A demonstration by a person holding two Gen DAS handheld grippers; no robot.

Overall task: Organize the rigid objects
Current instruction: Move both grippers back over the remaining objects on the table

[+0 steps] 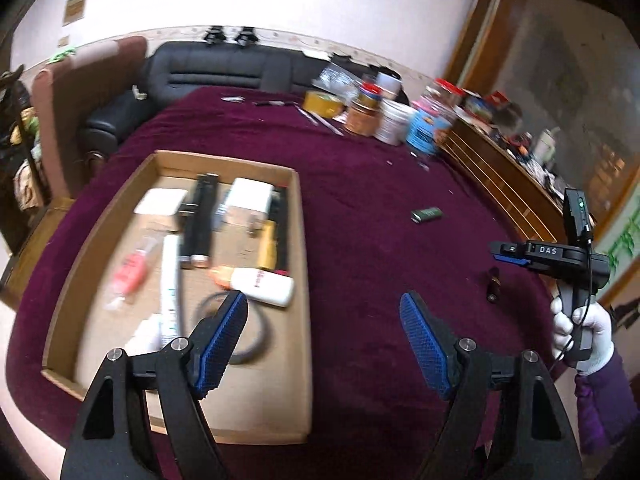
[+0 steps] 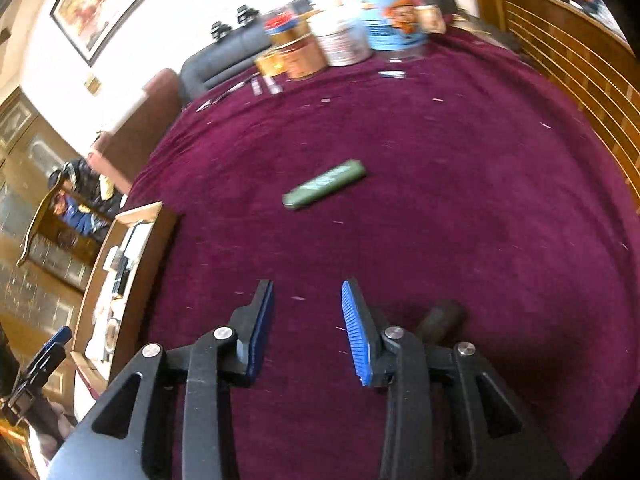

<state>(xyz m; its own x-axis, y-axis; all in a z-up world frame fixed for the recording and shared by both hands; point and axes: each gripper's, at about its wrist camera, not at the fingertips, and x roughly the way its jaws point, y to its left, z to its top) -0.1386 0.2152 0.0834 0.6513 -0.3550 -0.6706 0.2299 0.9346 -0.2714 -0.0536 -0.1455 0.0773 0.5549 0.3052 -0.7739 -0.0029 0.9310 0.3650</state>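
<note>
Left gripper [image 1: 324, 300]: jaws wide, empty, over the tray [image 1: 298, 216] edge. Right gripper [image 2: 308, 292]: jaws partly apart, empty. Green lighter [image 2: 325, 185] lies loose on the cloth ahead, apparently next for pickup, needing reach and closing.

Background: black leather sofa [image 1: 224, 66] against white wall; framed picture [image 2: 100, 4] above; brown armchair [image 1: 80, 92] at left; slatted wooden cabinet [image 1: 500, 176] at right, cluttered on top.
</note>
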